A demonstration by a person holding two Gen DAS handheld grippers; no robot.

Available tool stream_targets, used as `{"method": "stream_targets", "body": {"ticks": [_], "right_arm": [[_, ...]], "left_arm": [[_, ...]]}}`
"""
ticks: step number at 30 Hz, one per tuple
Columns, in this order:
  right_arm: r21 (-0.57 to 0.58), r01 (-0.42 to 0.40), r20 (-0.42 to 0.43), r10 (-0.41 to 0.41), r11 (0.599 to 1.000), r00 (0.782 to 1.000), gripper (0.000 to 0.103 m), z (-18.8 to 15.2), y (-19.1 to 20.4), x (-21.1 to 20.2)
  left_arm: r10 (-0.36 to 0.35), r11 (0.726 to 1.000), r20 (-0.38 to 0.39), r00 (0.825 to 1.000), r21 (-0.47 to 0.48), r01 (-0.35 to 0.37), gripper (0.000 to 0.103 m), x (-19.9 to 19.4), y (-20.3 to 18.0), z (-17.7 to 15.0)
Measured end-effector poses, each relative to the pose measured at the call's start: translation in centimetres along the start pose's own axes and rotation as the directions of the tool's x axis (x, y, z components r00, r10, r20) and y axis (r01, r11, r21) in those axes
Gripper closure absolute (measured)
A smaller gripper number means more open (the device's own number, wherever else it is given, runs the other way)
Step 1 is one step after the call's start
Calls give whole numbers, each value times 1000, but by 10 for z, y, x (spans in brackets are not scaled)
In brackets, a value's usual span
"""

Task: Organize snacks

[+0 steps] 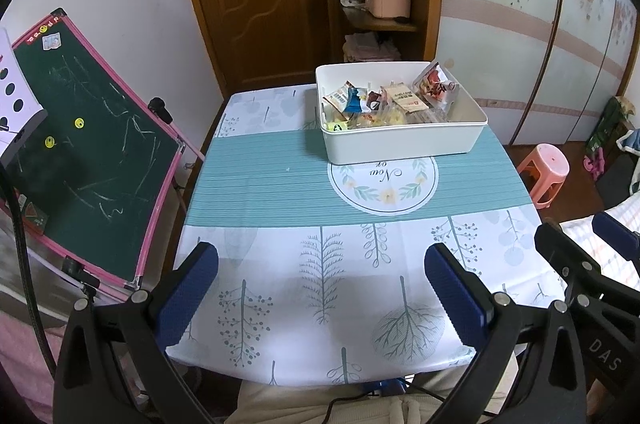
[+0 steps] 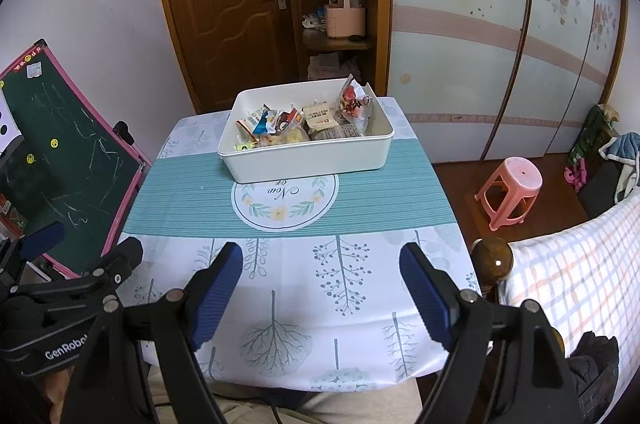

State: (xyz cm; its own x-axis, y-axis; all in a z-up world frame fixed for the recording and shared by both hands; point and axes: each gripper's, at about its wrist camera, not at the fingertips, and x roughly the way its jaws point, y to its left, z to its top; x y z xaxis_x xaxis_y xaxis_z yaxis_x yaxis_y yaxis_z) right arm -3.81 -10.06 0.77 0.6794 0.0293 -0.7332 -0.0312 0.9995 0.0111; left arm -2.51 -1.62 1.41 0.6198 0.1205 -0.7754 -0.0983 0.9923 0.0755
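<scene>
Snacks in crinkly coloured wrappers lie heaped in a white rectangular plastic bin at the table's far edge, its long axis running across the view. It sits straight ahead of both grippers, well apart from them. The right gripper looks slightly nearer. It and the left gripper hover over the near edge, blue-padded fingers spread wide, holding and touching nothing.

My left gripper and right gripper are black plastic frames with silver pivot screws. Each finger wears a textured blue pad. White "GenRobot" lettering marks one body; beige trousers show below my jaws.
</scene>
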Motion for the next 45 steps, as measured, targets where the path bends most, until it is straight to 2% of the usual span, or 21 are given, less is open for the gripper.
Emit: {"method": "stream_targets", "body": {"ticks": [45], "right_arm": [[0, 0, -16, 0, 1000, 1000, 21, -8, 4, 8]], "left_arm": [[-7, 1000, -30, 1000, -1, 7, 2, 5, 4, -10]]}}
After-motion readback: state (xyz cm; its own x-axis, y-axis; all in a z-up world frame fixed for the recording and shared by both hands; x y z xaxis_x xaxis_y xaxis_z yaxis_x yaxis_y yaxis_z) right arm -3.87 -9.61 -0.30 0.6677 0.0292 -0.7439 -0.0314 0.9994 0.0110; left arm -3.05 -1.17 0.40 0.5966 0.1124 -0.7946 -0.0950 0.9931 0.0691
